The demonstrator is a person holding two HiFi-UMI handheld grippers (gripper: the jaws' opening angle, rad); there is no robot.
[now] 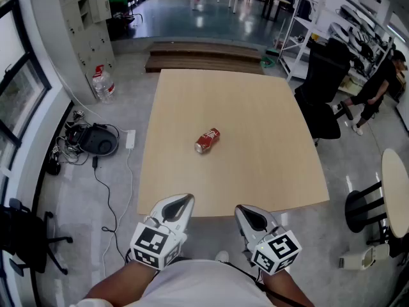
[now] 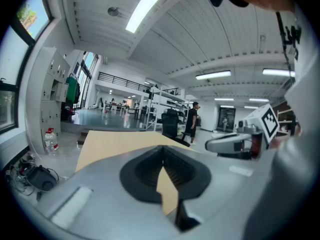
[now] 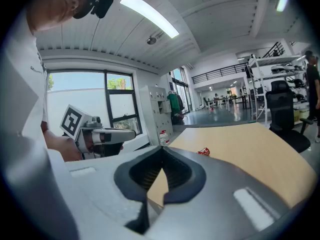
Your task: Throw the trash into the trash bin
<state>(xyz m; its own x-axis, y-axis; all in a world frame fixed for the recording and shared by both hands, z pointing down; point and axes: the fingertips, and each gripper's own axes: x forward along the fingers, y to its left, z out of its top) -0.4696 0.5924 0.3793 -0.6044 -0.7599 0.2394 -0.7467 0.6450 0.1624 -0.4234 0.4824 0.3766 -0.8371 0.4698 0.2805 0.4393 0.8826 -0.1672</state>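
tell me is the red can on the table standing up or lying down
Lying on its side: the red can rests lengthwise on the table, one silver end showing.

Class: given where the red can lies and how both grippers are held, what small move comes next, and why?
Probably open the right gripper and ease it forward toward the red can: it lies untouched on the table, and that gripper, like the left gripper, is shut, empty, back at the near edge.

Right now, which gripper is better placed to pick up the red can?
Left, narrowly: the left gripper sits slightly nearer the can than the right gripper; both are shut and empty.
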